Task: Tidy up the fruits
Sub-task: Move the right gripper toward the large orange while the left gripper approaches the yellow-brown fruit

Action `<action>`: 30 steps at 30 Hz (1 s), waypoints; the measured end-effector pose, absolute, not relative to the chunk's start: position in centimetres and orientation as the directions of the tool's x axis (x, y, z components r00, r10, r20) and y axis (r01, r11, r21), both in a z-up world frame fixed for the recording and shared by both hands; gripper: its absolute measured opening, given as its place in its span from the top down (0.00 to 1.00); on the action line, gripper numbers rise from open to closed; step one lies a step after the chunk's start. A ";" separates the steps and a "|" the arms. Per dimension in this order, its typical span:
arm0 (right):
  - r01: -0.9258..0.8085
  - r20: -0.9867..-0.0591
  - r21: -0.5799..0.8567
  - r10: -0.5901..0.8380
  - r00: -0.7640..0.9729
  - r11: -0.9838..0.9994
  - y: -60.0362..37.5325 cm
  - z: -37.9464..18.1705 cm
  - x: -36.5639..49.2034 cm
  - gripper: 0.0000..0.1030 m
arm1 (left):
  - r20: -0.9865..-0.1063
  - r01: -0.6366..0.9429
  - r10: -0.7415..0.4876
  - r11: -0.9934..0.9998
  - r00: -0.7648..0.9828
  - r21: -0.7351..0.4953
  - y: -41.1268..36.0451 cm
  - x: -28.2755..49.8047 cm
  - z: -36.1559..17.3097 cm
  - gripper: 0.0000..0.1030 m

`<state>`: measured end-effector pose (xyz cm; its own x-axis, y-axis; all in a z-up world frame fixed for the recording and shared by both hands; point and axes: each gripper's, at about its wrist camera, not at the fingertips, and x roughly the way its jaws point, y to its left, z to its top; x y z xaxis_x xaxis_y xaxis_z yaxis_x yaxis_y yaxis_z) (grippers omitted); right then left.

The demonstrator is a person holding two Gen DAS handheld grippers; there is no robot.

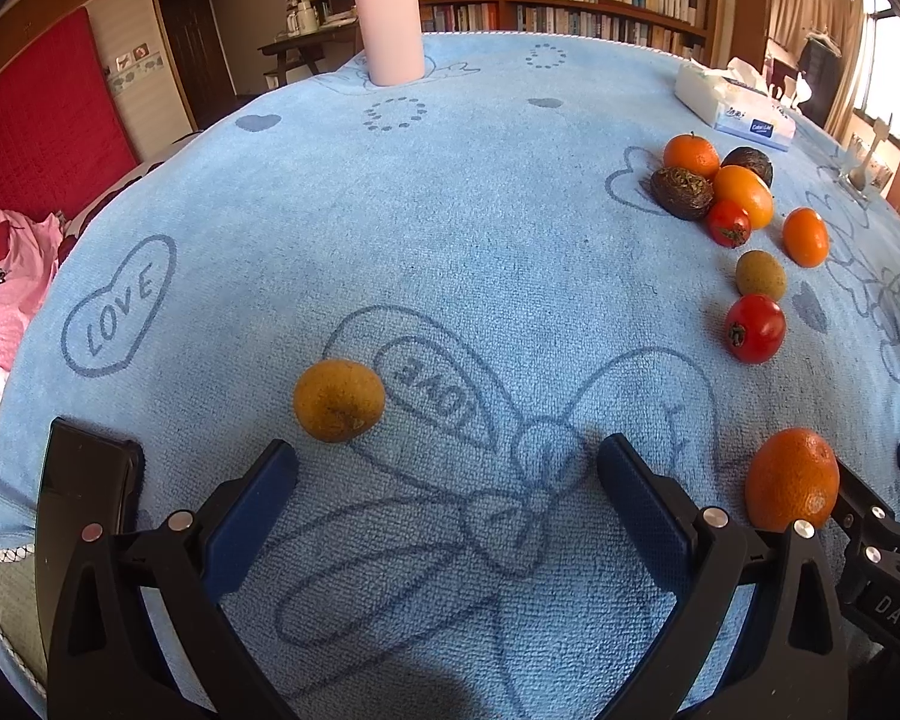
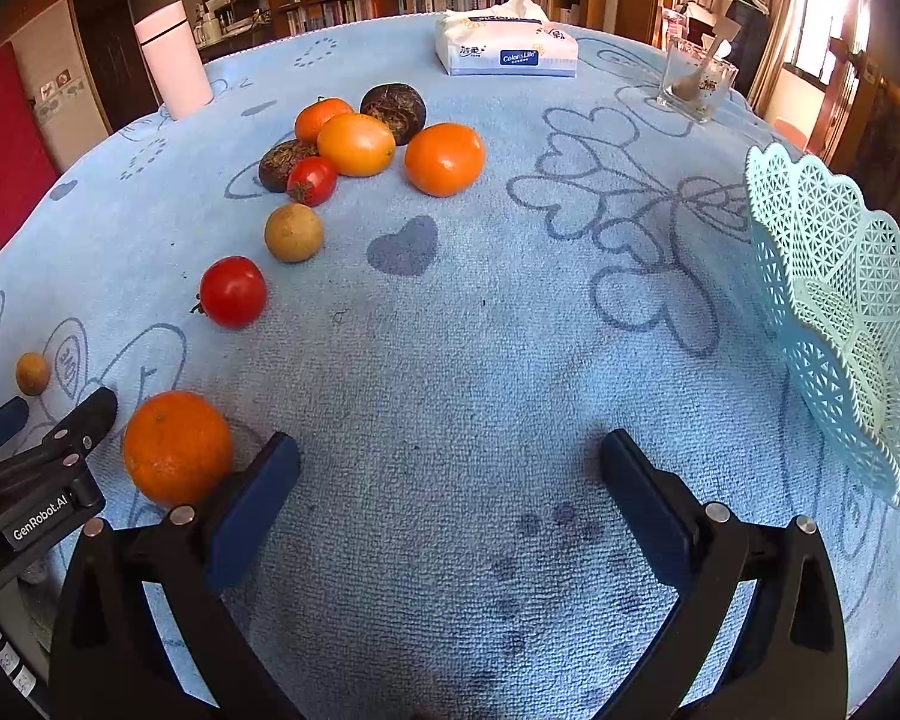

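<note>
Both my grippers spread wide, holding nothing: left gripper (image 1: 447, 468) and right gripper (image 2: 450, 462) low over blue towel (image 2: 450, 330). Open cloth ahead of both. Mesh basket (image 2: 840, 312) at right edge, tilted. Nearest orange (image 2: 177, 447) just beside my right gripper's left finger. Fruit count: 4 orange citrus, 2 red tomatoes, 2 dark round ones, 2 small tan ones; one tan fruit (image 1: 338, 399) sits alone near left gripper. Main cluster (image 2: 354, 144) far-left, well apart from basket.
</note>
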<state>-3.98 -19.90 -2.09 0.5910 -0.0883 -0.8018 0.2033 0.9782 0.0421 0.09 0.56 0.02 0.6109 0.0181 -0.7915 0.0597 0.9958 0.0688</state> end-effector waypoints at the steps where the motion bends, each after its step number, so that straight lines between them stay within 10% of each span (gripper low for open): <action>1: 0.201 -0.802 0.041 -0.088 0.591 0.979 -19.9 -2.1 -3.9 0.02 | -0.792 0.058 0.020 0.996 0.611 0.070 0.6 0.1 0.0 0.05; 30: 0.020 -0.750 0.140 0.093 0.654 0.990 -17.8 -0.1 -7.1 0.02 | -0.701 0.089 -0.050 0.996 0.711 0.019 3.0 -2.3 2.8 0.05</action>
<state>-7.12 -17.78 -0.08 0.6544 0.0931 -0.7504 0.0200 0.9899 0.1403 -2.35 3.03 2.81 0.7113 -0.0501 -0.7011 0.0888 0.9959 0.0190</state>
